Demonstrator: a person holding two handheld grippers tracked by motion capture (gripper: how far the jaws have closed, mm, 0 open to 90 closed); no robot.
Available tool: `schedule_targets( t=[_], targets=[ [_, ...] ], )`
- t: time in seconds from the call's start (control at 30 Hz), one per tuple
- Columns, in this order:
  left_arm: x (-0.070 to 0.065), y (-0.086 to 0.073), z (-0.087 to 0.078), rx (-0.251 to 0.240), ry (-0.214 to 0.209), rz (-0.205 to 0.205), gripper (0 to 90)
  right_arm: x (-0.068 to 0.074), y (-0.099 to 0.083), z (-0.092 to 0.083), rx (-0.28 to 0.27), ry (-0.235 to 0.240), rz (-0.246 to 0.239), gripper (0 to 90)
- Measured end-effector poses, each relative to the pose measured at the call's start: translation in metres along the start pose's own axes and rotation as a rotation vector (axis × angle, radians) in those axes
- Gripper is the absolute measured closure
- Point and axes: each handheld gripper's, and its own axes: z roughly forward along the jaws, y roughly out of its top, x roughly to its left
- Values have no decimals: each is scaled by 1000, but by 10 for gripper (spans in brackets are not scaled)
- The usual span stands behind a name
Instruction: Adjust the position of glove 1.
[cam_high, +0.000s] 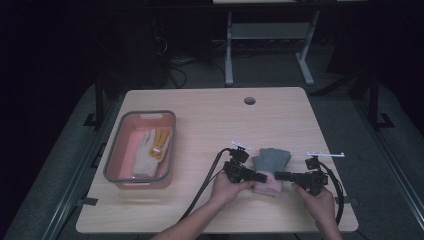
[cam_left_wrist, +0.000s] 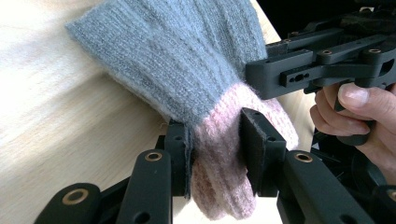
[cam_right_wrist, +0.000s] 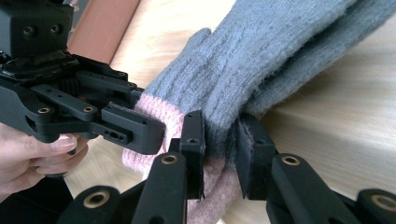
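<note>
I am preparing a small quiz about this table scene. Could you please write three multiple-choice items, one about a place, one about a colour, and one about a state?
1. Where does the salmon-pink plastic tub with the grey rim stand?
A. at the table's left side
B. at the table's right edge
C. on the floor

2. What colour is the cuff of the grey knitted wool glove?
A. yellow
B. pink
C. black

3. How do the left gripper and the right gripper stand to this glove?
A. both hang open above it
B. one holds it, one lies on the table
C. both are shut on its cuff end

Answers: 1 A, the high view shows the tub at the left; 2 B, both gripper views show a pink ribbed cuff; 3 C, each gripper's pads press the knit.
</note>
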Motion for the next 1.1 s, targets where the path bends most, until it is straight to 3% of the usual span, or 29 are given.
schedule_targets(
  t=[0.57, 1.1],
  targets=[
    [-1, 1, -43, -34, 3, 41, 663, 37, 13, 7, -21, 18, -85, 744],
    [7, 2, -90, -93, 20, 38, 664, 73, 39, 26, 4, 34, -148, 743]
  ],
)
